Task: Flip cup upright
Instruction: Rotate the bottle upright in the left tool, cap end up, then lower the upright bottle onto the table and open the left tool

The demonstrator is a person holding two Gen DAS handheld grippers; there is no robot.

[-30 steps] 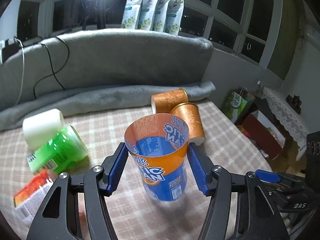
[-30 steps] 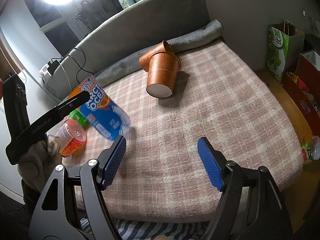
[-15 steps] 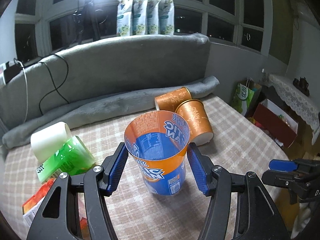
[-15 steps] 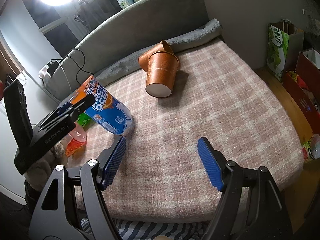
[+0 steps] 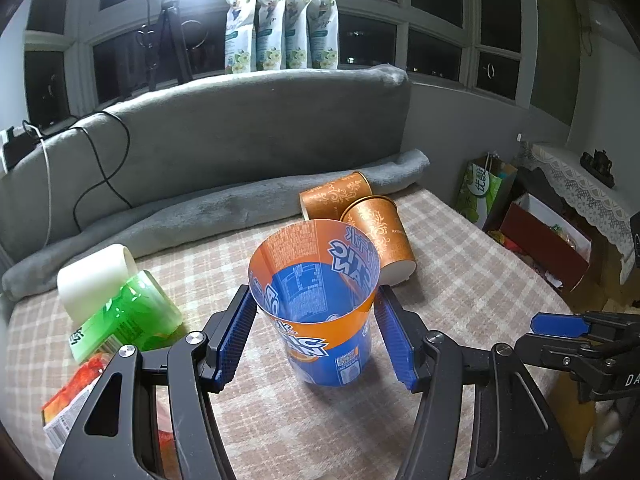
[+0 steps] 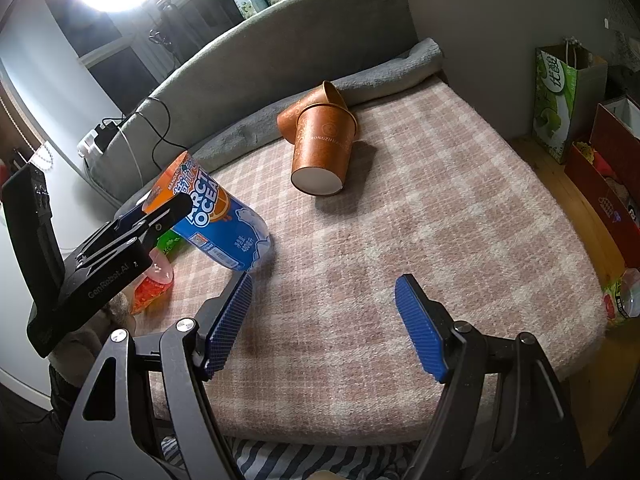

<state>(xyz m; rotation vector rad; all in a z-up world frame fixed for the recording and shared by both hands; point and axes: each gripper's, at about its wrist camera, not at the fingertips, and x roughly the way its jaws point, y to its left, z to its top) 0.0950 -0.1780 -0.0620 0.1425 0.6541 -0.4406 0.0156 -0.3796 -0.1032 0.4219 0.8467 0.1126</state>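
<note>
Left gripper (image 5: 314, 334) clamps the cup (image 5: 320, 308) below its rim; thin, light, crushable plastic, so grip gently; right gripper (image 6: 322, 326) gapes wide, holding nothing.

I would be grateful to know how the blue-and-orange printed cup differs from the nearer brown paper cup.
The blue-and-orange printed cup stands mouth-up between the left gripper pads; the nearer brown paper cup lies on its side, untouched. The printed cup is glossy with bold lettering; the brown one is matte with gold patterning. Both rest on the checked blanket.

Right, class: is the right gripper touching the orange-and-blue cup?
Apart. The left wrist view shows the right gripper off to one side of the orange-and-blue cup, with bare checked blanket between them.
</note>
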